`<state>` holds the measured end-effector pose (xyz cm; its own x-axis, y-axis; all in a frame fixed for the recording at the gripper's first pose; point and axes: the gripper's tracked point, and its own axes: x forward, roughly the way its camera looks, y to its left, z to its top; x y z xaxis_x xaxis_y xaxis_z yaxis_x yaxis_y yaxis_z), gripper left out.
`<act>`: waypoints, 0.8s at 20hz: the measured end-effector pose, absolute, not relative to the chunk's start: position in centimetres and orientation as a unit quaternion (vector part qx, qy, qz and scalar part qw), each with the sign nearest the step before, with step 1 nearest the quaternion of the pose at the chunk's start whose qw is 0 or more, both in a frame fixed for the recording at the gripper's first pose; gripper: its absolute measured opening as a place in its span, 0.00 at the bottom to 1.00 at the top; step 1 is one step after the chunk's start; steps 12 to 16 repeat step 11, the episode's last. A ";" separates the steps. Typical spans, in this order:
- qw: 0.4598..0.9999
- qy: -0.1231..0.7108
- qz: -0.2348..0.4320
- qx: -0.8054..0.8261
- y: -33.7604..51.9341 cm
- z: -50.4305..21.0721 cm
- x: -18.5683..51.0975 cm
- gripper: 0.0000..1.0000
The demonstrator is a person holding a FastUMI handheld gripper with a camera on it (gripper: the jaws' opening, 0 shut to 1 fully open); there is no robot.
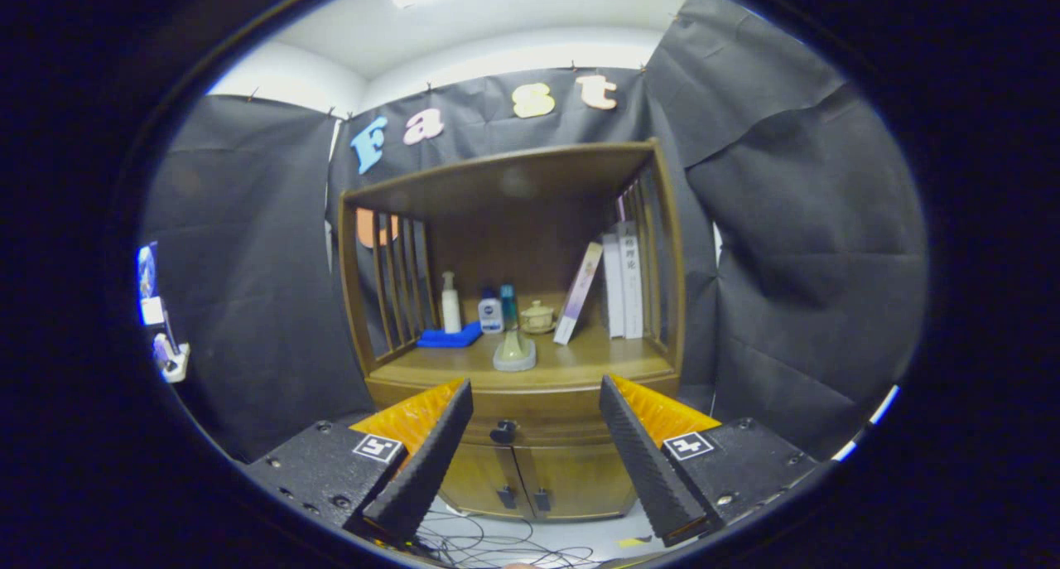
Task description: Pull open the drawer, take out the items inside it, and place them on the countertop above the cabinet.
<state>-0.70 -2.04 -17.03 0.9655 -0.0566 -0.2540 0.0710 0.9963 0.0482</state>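
— Where was the small dark round drawer knob?

— At twelve o'clock from your claw, beyond its wide-open, empty fingers, under the brown wooden cabinet's worktop. Drawer shut.

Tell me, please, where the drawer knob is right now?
The drawer knob sits on the cabinet front, below the countertop, ahead between the open gripper fingers.
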 end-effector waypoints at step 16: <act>0.998 0.067 0.003 0.003 -3.3 -6.1 -7.1 0.98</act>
